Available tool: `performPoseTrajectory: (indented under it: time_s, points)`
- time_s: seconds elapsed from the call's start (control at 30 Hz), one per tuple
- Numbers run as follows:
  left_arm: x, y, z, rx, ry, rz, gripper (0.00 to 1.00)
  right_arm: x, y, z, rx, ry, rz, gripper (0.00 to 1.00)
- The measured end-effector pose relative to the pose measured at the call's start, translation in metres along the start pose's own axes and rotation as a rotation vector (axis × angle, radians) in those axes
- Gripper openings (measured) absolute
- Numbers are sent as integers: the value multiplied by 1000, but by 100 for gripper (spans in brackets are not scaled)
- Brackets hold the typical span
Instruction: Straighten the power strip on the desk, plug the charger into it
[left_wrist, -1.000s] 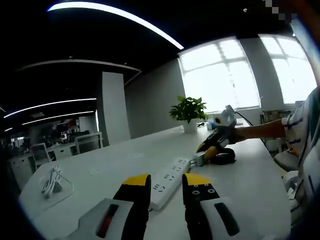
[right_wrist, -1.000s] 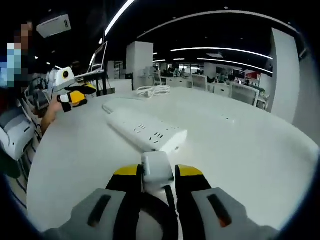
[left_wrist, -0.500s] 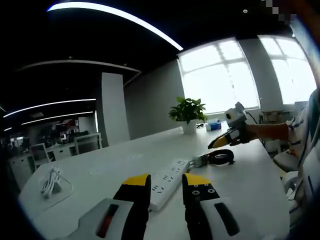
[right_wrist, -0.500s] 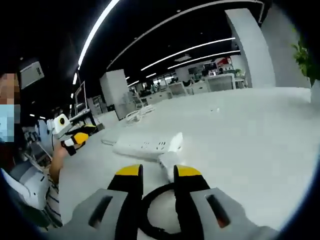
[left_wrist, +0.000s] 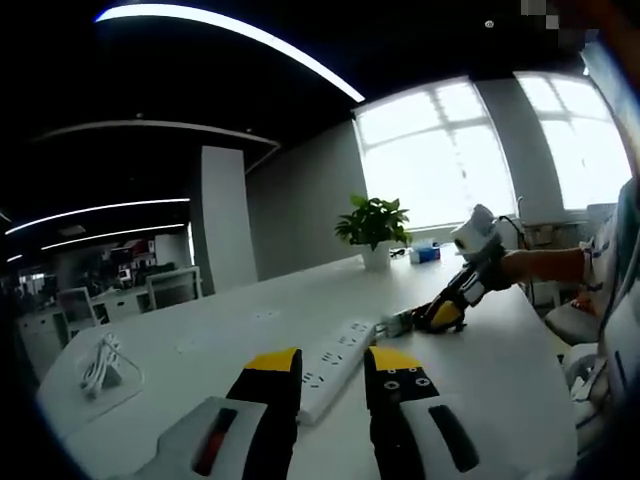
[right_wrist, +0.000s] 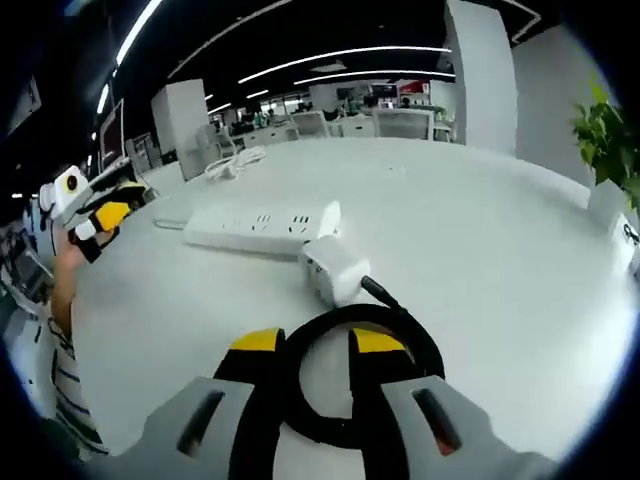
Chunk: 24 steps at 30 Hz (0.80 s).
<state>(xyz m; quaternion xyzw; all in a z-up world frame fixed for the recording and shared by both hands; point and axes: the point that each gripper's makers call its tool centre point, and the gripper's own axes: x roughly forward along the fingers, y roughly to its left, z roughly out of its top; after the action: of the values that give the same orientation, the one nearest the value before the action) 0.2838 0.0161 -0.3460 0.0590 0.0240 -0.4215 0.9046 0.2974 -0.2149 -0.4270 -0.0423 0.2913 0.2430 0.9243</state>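
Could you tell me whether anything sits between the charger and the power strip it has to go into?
Nothing visible does. In the right gripper view the charger lies on the desk right beside the end of the power strip, its black cable looping back toward the right claw.

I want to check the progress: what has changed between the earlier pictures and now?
The right hand-held gripper held the white charger between its jaws a second ago; now it has let go and pulled back, jaws over the black cable loop. The charger lies on the desk beside the power strip's end. The left hand-held gripper and the strip stayed as they were.
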Motion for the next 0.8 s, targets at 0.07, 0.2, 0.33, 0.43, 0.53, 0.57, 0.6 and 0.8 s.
performPoseTrajectory:
  time_s: [0.07, 0.2, 0.33, 0.43, 0.53, 0.57, 0.6, 0.8]
  points:
    - [-2, 1, 3, 0, -10, 3, 25, 5, 1, 0, 27, 25, 7, 24]
    - [-3, 0, 7, -15, -28, -6, 25, 11, 2, 1, 55, 39, -3, 24]
    - [-4, -3, 9, -13, -36, -12, 25, 13, -2, 1, 47, 60, -36, 21]
    - [-4, -5, 9, -11, -39, -20, 25, 12, -2, -1, 8, 82, -44, 13]
    - [-4, -5, 9, -10, -39, -19, 25, 6, -11, -2, -92, 99, -86, 8]
    - [-4, -5, 9, -11, -38, -19, 25, 5, -9, -3, -121, 108, -77, 7]
    - [-4, -5, 9, -11, -38, -19, 25, 4, -7, -4, -125, 114, -77, 7]
    - [-3, -6, 6, -6, -28, -19, 25, 2, -10, -2, -305, 137, -124, 6]
